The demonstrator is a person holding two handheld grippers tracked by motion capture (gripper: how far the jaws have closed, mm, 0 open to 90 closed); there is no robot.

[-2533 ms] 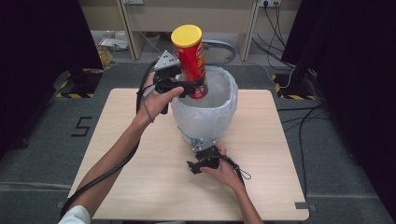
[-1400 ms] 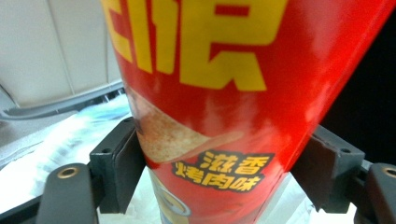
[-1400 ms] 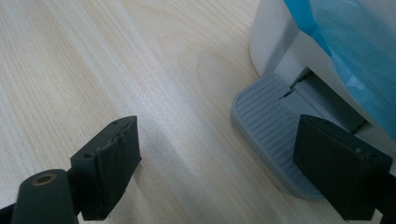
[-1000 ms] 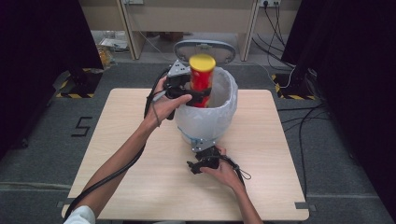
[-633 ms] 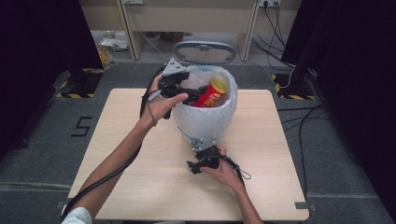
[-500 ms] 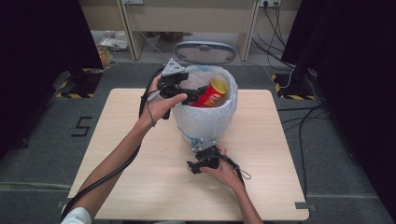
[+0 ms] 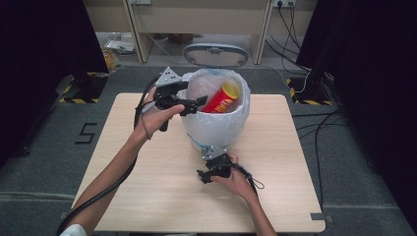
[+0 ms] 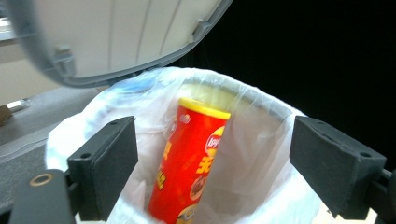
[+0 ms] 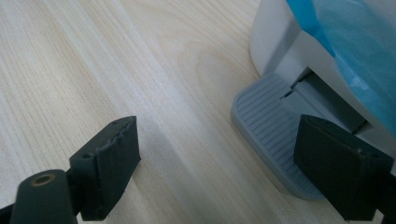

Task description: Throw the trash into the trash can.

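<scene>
Two grippers, both with fingers spread, gripping nothing. Left gripper (image 7: 193, 102) at frame centre, by bin (image 7: 216, 129) rim. Red chip can (image 7: 222, 98) leaning inside bin liner (image 8: 261, 154), lower end hidden. Right gripper (image 7: 205, 175) low on bench (image 7: 147, 182), beside grey pedal (image 9: 271, 135), partly cut off.

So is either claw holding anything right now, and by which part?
Nothing is held. The left claw is open at the bin's rim, with the chip can lying loose inside the bin liner. The right claw is open near the pedal.
</scene>
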